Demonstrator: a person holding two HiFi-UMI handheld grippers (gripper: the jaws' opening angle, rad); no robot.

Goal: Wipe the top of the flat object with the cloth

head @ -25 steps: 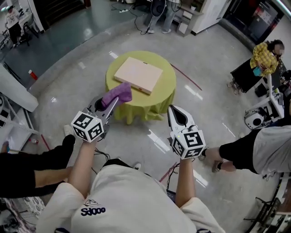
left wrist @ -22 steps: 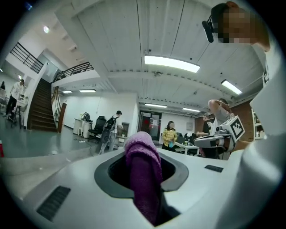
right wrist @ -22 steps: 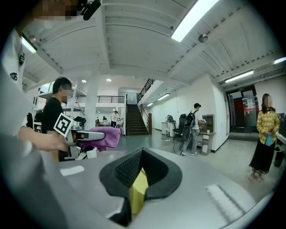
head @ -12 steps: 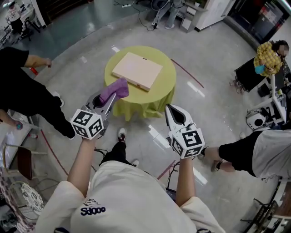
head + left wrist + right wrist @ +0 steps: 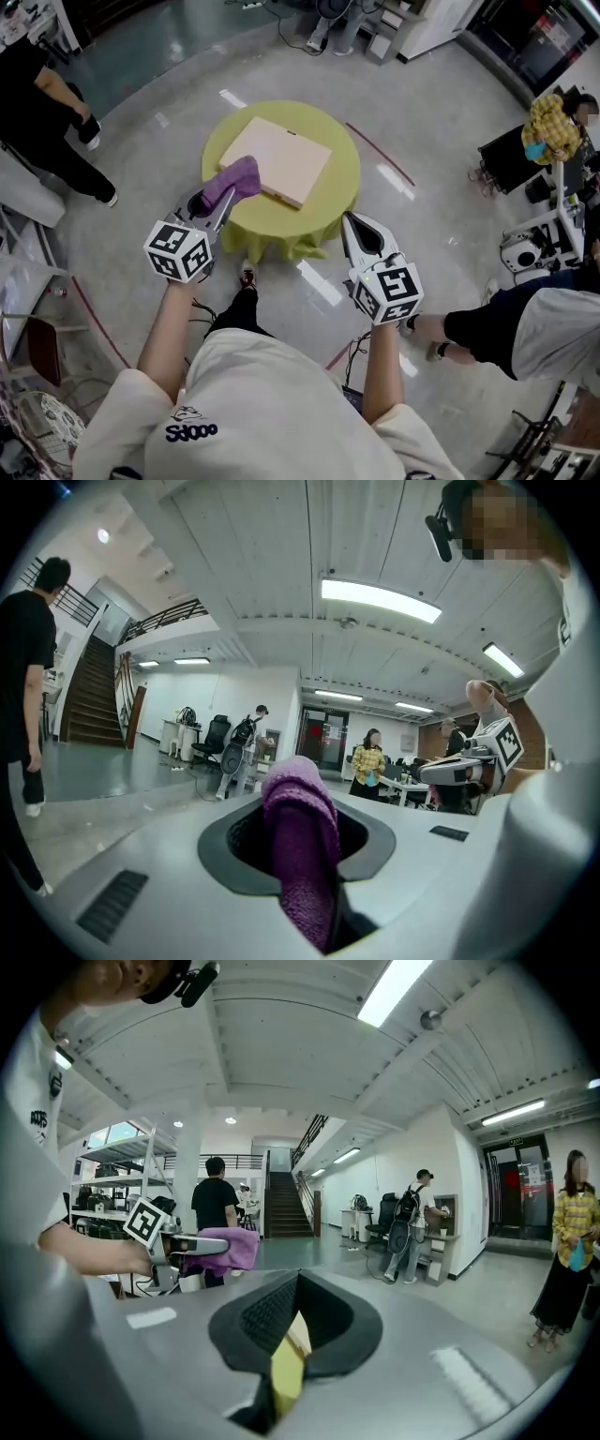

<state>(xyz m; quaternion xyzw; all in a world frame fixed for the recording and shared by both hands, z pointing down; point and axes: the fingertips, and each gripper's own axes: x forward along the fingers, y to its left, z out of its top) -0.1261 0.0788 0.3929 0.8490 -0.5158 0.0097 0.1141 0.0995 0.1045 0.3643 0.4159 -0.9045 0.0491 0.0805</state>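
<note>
Purple cloth (image 5: 234, 178): pinched between the jaws of the left gripper (image 5: 216, 203); its bunched end sits over the near left edge of the tabletop (image 5: 314, 208).
Right gripper (image 5: 360, 228): jaws drawn together to a thin slit with nothing held, off the tabletop's near right side.
Flat object (image 5: 278, 159): pale pink board lying on the tabletop, just beyond the cloth; contact cannot be told.
Tabletop: round, draped in yellow-green fabric.
Floor (image 5: 422, 122): grey, glossy.

Purple cloth (image 5: 234, 178), pale pink flat object (image 5: 281, 159), yellow-green tablecloth (image 5: 330, 192), b&w marker cubes (image 5: 178, 251)
</note>
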